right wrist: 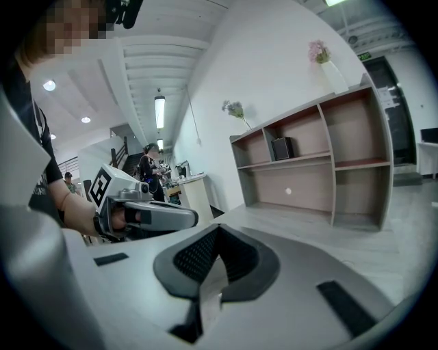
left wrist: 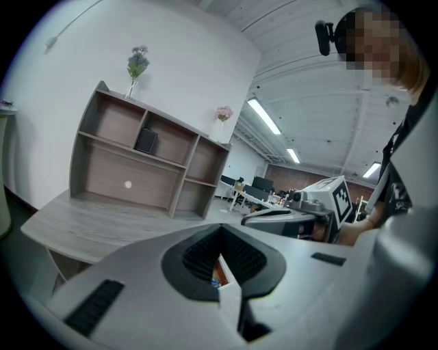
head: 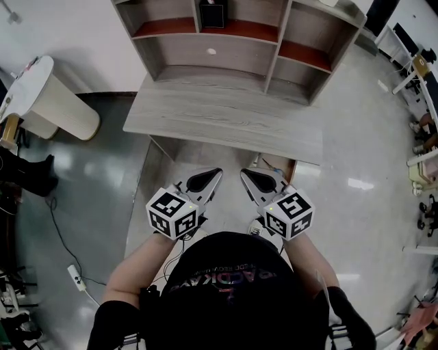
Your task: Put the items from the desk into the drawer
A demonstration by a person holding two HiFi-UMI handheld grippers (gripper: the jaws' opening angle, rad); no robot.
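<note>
Left tool (head: 216,172): jaws together with nothing between them; we hold it close to the body, tip toward the table.
Right tool (head: 244,173): jaws together too, and empty; it sits just beside the left one, the two tips nearly side by side.
Table (head: 226,119): ahead of both tools, its top bare as far as we can see.
Shelf (head: 274,61): stands along the table's far side.
Box (head: 212,14): dark and upright in the upper middle compartment; it is the only clear item we find, and it is on the shelf, not on the table top.
White spot (head: 211,51): on the back panel below the box; too small for us to name.
Drawer: we cannot pick it out for sure; a brown-edged gap (head: 286,166) under the table's near edge, by the right tool, may be it.
Key relation: the box lies straight ahead of and above the left tool, across the whole table; the right tool stands to one side of that line.
Nearer hand: we judge the left, by a little.
Next move: we would need to spread the left jaws and reach forward and up over the table.
</note>
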